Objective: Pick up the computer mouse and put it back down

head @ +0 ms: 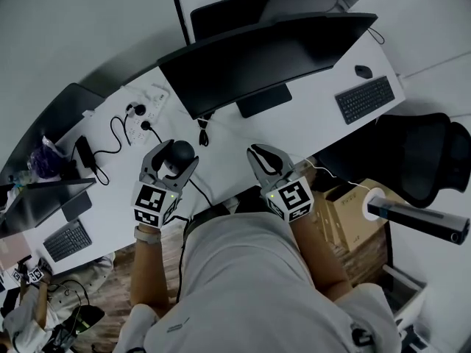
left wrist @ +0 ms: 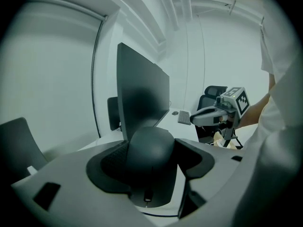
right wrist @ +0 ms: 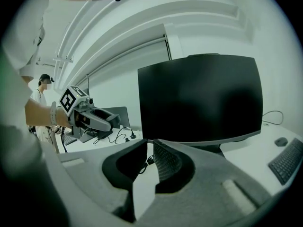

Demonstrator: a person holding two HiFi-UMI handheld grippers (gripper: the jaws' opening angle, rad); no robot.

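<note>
Two grippers, two mice. The left gripper (head: 175, 162) clamped one computer mouse (head: 181, 151) near the white desk (head: 228, 134) front edge. The right gripper (head: 257, 153), at its 3 o'clock, sat nearly closed on nothing. A monitor (head: 257, 61) stood at 12 o'clock, and the spare mouse (head: 363, 71) (beside a keyboard (head: 364, 99)) lay at 2 o'clock.

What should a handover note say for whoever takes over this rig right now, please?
Left claw: shut on the computer mouse, gripping its sides.
Right claw: shut, empty, held over the near part of the desk.
Mouse: in front of the monitor; I cannot tell whether it is lifted clear of the desk.
Done: mouse grasped.
Left: lift if it is not yet up, set it back on the desk, open the left claw.
</note>
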